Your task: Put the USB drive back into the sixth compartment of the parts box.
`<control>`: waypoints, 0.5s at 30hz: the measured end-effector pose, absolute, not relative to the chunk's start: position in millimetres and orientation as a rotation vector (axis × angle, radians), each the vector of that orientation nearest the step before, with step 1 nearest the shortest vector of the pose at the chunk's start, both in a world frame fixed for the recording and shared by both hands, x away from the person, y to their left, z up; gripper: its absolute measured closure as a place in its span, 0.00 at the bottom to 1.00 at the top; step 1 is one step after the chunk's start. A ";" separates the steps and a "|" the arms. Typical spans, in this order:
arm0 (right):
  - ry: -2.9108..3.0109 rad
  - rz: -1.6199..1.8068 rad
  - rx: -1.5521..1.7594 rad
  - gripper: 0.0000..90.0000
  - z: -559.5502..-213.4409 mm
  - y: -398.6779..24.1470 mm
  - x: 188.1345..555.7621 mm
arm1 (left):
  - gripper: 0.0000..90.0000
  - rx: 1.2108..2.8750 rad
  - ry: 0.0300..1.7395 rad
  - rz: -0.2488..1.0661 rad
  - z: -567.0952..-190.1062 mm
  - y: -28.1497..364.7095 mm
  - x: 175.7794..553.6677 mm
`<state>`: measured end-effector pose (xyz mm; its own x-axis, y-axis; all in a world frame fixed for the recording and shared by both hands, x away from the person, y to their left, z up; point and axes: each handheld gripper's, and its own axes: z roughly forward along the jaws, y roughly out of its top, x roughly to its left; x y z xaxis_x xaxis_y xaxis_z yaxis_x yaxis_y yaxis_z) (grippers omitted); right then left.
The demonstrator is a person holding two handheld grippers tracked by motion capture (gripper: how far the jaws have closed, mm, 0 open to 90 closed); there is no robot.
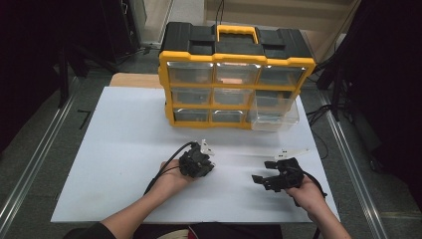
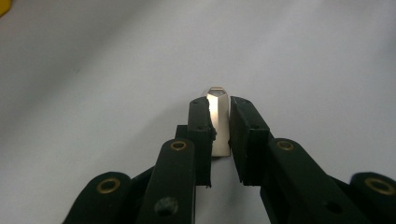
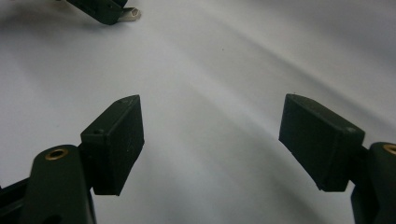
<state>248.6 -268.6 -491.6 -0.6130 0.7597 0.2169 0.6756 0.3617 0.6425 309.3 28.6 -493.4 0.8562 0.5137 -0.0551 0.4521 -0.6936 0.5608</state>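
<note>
My left gripper (image 2: 218, 103) is shut on a small shiny metal piece (image 2: 219, 122), which stands upright between the pads, its tip poking out just past them. In the high view the left gripper (image 1: 197, 163) rests low over the white sheet at the middle front. My right gripper (image 3: 212, 105) is open with nothing between its jaws, over bare white surface. It sits at the front right (image 1: 268, 180), pointing left. Its camera catches the left gripper (image 3: 100, 10) with the metal piece (image 3: 130, 14) at the top left.
A yellow and black drawer organizer (image 1: 234, 74) with clear drawers stands at the back of the white sheet (image 1: 119, 144). One clear drawer (image 1: 274, 117) at its lower right is pulled out. Dark floor and metal rails flank the table.
</note>
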 end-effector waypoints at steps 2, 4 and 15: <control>2.494 1.091 1.320 0.23 -491.5 -268.5 248.4 | 0.89 2.436 0.712 0.096 -493.5 31.3 313.3; 2.495 1.092 1.320 0.23 -491.4 -268.6 248.4 | 0.89 2.426 0.712 0.062 -493.5 33.6 316.3; 2.499 1.098 1.316 0.23 -490.5 -269.2 247.9 | 0.89 2.393 0.685 0.022 -479.0 43.7 322.9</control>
